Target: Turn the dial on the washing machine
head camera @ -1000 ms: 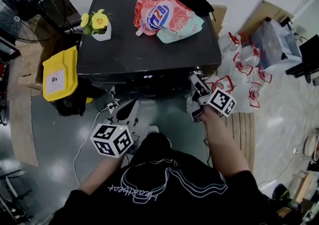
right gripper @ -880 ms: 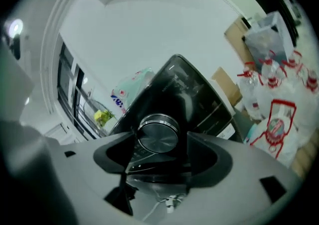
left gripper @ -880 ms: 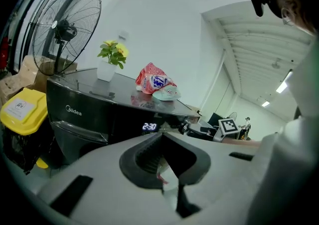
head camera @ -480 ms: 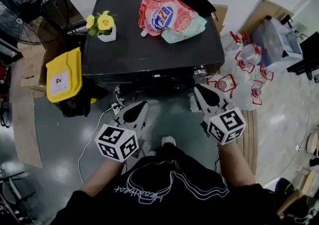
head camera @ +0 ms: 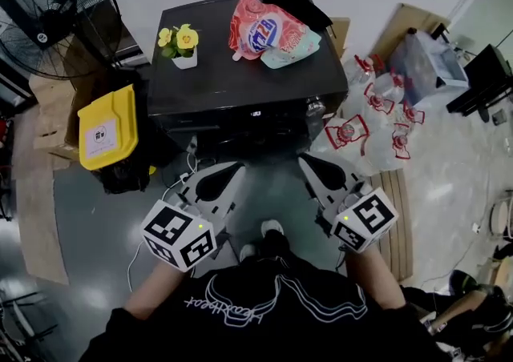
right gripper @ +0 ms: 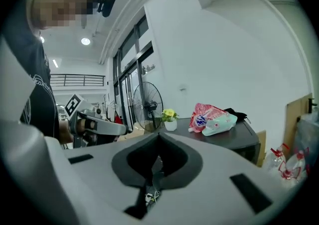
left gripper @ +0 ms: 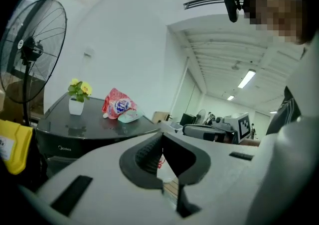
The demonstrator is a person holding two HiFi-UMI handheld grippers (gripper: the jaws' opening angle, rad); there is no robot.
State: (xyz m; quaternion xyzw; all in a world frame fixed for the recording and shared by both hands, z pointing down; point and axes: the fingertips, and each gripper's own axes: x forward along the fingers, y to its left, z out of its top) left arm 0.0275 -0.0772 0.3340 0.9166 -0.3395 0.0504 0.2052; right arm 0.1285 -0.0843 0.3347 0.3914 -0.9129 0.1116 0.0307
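Observation:
The black washing machine stands ahead of me, its silver dial at the right end of the front panel. My right gripper hangs in the air short of the machine, below the dial and apart from it. Its jaws have just been closing and are shut with nothing between them. Level with it on the left, my left gripper is also shut and empty. Both point at the machine's front. The machine's top shows in the right gripper view.
On the machine sit a potted yellow flower, a pink detergent bag and a black cloth. A fan and a yellow bin stand at the left. Clear bags with red handles lie at the right. Cables trail on the floor.
My right gripper has left the dial, drawn back toward me, rolled upright and closed. The left gripper has risen beside it. The view has lifted away from the machine.

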